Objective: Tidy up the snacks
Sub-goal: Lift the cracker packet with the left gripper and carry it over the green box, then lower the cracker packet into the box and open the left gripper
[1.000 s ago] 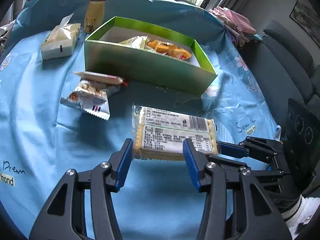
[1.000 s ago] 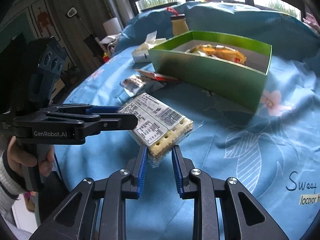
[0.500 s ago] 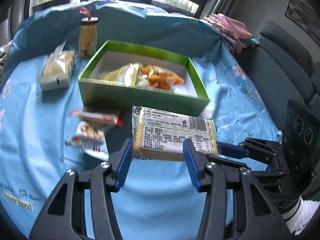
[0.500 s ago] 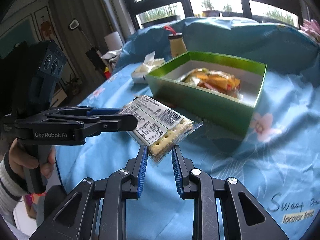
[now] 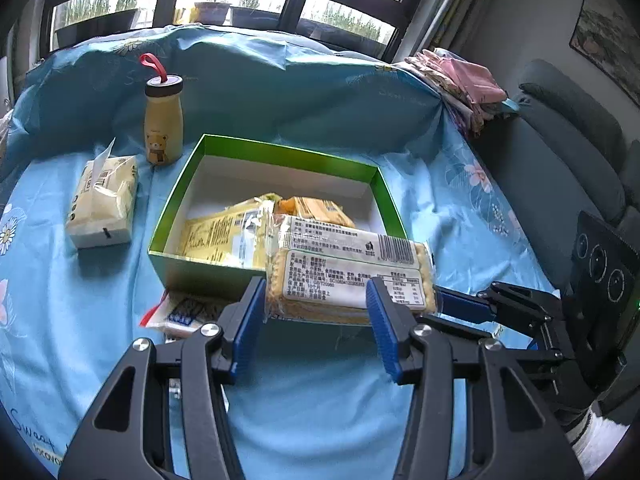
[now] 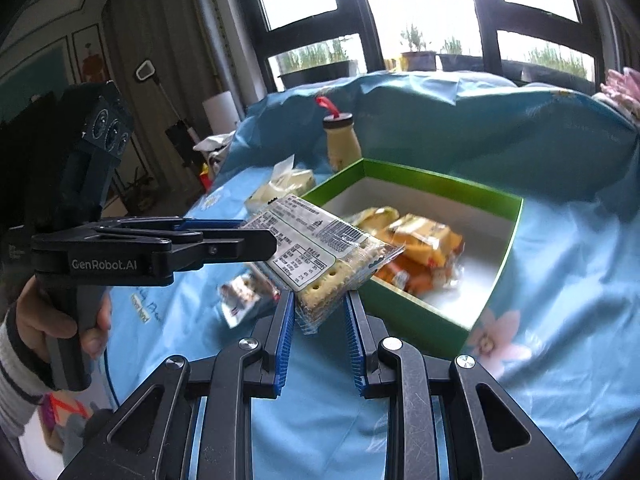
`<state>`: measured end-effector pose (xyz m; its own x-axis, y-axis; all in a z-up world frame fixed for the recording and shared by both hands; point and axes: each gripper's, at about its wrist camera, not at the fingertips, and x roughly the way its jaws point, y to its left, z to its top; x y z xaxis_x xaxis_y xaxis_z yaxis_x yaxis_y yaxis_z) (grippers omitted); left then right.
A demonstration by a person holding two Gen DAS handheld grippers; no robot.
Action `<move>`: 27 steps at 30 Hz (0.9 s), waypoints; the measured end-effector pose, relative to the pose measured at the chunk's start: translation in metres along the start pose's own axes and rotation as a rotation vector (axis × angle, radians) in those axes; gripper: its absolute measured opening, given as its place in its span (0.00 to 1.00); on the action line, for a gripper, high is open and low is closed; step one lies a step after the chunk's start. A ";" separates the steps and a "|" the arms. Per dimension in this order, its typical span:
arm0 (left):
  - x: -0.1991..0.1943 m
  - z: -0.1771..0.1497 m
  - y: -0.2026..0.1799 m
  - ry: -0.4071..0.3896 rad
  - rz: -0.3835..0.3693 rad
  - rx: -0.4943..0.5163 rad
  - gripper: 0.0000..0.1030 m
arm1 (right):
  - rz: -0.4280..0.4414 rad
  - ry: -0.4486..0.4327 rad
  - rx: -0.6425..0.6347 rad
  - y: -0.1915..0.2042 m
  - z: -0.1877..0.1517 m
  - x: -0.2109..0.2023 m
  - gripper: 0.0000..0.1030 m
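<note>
Both fingers of the left gripper clamp the long edges of the cracker packet, label up, held in the air; the right gripper clamps one end of the same packet between its blue pads. Just beyond the fingertips sits the green box on the blue cloth, holding yellow and orange snack packs. Under the left fingers' left side lies a small snack pouch; farther left are a tissue pack and a bear bottle.
</note>
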<state>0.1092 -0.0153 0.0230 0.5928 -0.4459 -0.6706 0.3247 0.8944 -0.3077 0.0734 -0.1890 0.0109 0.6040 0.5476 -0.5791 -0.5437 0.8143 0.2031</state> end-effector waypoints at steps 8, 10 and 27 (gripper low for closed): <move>0.019 0.026 0.010 0.011 -0.016 -0.027 0.49 | -0.017 -0.009 0.005 -0.018 0.024 0.016 0.26; 0.025 0.031 0.013 0.016 -0.020 -0.035 0.49 | -0.020 -0.004 0.007 -0.022 0.029 0.021 0.26; 0.082 0.048 0.039 0.081 -0.036 -0.105 0.50 | -0.057 0.053 0.041 -0.058 0.039 0.068 0.26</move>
<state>0.2059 -0.0187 -0.0110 0.5194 -0.4771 -0.7089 0.2636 0.8786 -0.3982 0.1688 -0.1909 -0.0097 0.6011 0.4898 -0.6315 -0.4839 0.8519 0.2001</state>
